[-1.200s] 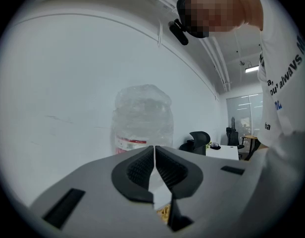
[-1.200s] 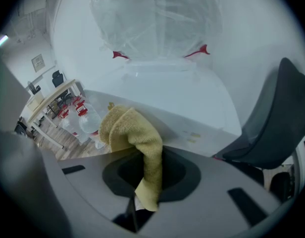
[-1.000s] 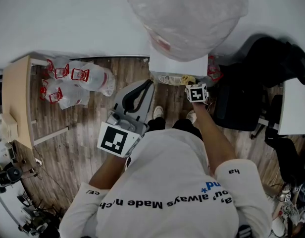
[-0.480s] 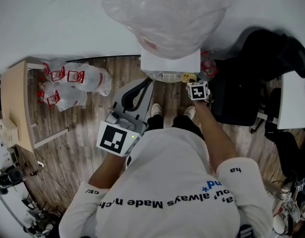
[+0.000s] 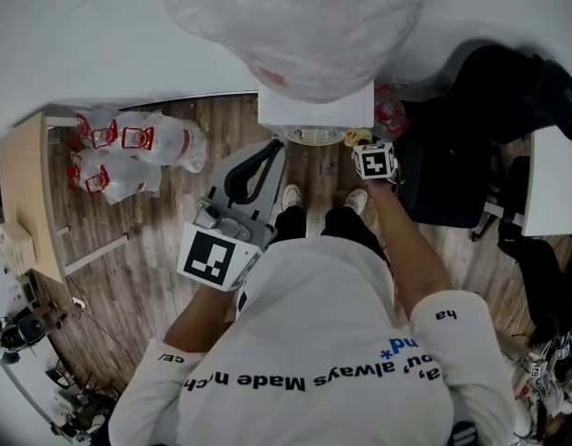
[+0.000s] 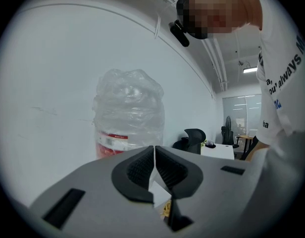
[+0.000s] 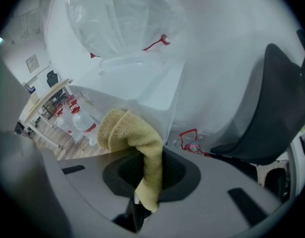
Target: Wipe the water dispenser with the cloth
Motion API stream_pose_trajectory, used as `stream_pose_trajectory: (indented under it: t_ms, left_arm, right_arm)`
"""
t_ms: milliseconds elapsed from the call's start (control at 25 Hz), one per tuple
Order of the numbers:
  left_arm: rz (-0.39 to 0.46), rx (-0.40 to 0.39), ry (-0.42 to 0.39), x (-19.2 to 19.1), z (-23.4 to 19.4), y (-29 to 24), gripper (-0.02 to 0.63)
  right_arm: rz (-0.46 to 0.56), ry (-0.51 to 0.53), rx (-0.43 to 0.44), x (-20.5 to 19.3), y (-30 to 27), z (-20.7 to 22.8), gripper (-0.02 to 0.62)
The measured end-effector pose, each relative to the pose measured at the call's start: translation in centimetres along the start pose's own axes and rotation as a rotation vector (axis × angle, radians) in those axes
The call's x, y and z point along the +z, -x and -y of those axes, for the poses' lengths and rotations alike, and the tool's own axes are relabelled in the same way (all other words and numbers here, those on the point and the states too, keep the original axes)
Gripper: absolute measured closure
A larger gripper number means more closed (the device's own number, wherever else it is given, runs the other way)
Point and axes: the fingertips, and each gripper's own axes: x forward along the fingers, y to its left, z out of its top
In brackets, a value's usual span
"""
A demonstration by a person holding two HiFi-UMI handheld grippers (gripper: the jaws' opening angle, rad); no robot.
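- spare bottles lie on the floor far left, well apart from the work and of no use to it.
- left gripper is clenched on nothing, jaws meeting. it is held back from the dispenser and aims up toward the bottle on top. it is best kept out of the wipe path, and it looks free to steady the body if that rocks.
- the dispenser stands against the wall straight ahead, with the plastic-wrapped bottle seated on it and a round grille at its front.
- cloth, yellow, is pinched in the right gripper. a folded wad bulges past the jaws and a tail hangs below. it sits just beside the dispenser's front right corner; i can't tell if it touches.
- for a good wipe, i judge: lead with the wad, not the hard jaws, and press it lightly and flat to the white panel. run long overlapping passes, and grip firmly so the cloth doesn't drag out.
- the likely risk is snagging the loose plastic or nudging the bottle.
- a black chair crowds the right, so the elbow has little room; short strokes suit that side.
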Motion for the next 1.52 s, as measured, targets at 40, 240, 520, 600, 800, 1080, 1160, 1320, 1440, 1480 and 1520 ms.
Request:
stream_pose_trajectory:
  t_ms: [40, 240, 520, 600, 800, 1080, 1160, 1320, 1440, 1480, 1520]
  left_arm:
    - [-0.003, 0.001, 0.002, -0.3, 0.0, 0.0, 0.58]
    - [-0.029, 0.001, 0.014, -2.0, 0.0, -0.2, 0.58]
    - [-0.056, 0.001, 0.027, -4.5, -0.4, -0.5, 0.58]
    - [-0.063, 0.002, 0.028, -5.1, -0.5, -0.6, 0.58]
    - [-0.086, 0.004, 0.031, -7.1, -0.9, -1.0, 0.58]
    - [-0.11, 0.009, 0.044, -10.3, -1.7, -1.4, 0.58]
    - [-0.118, 0.008, 0.045, -11.2, -1.6, -1.6, 0.58]
    - [-0.129, 0.007, 0.044, -13.1, -1.8, -2.1, 0.58]
    - [-0.127, 0.019, 0.046, -14.3, -2.2, -2.5, 0.579]
    - [-0.124, 0.023, 0.048, -14.6, -2.4, -2.5, 0.58]
    - [-0.121, 0.027, 0.049, -14.9, -2.6, -2.5, 0.58]
  right_arm:
    - [0.001, -0.003, 0.004, -0.1, -0.2, 0.0, 0.537]
    - [-0.005, -0.002, 0.0, -0.2, -1.0, 0.5, 0.535]
    - [-0.012, 0.009, 0.018, -1.0, -2.8, 0.6, 0.535]
    - [-0.021, 0.012, 0.018, -1.3, -3.1, 0.7, 0.535]
    - [-0.024, 0.004, 0.046, -2.5, -5.0, 0.6, 0.535]
    - [-0.029, 0.001, 0.032, -2.8, -6.7, 0.9, 0.535]
    - [-0.032, 0.005, 0.037, -3.4, -7.4, 0.9, 0.535]
    - [-0.046, -0.001, 0.043, -4.8, -9.0, 1.2, 0.535]
    - [-0.042, -0.013, 0.032, -5.0, -9.7, 1.7, 0.535]
    - [-0.043, -0.019, 0.034, -5.3, -10.1, 1.8, 0.535]
    - [-0.045, -0.022, 0.034, -5.6, -10.6, 1.7, 0.535]
